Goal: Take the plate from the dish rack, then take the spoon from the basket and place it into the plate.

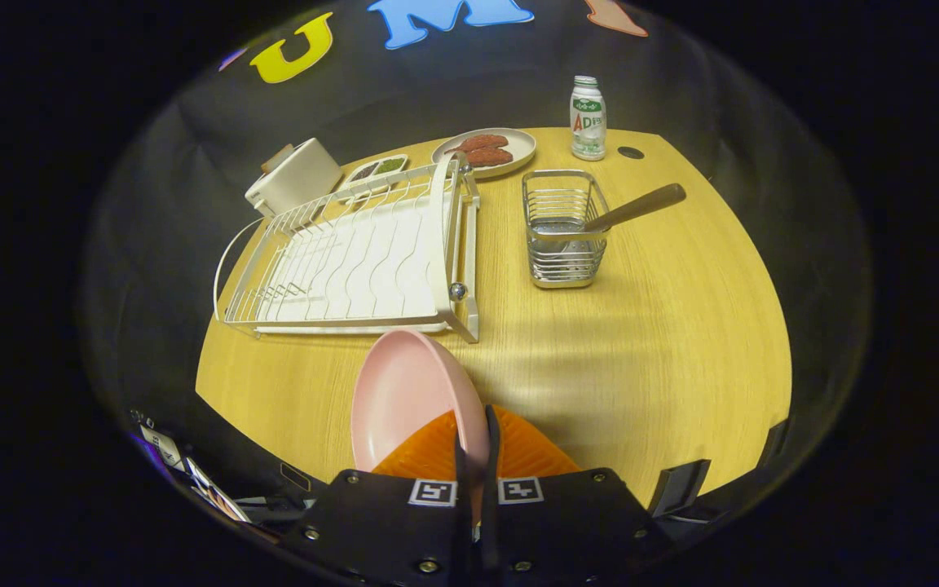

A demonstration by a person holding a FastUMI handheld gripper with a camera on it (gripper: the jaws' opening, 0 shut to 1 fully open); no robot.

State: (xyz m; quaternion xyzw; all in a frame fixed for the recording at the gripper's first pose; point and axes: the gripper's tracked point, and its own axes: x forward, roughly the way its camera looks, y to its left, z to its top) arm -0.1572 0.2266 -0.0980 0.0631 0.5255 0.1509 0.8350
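Note:
My gripper [473,424] is shut on the rim of a pink plate [404,395], which stands on edge between the orange fingers [429,456], held above the wooden table [641,342]. The white wire dish rack [355,261] lies beyond the plate and to its left, with no dishes in it. Beyond and to the right stands a metal wire basket [563,232]. A spoon with a brown handle [632,208] leans out of the basket toward the right.
At the back of the table are a plate of sausages [490,151], a small divided dish [376,169], a white box-like appliance [294,175] and a white bottle [588,118]. A round hole [630,152] sits in the tabletop beside the bottle.

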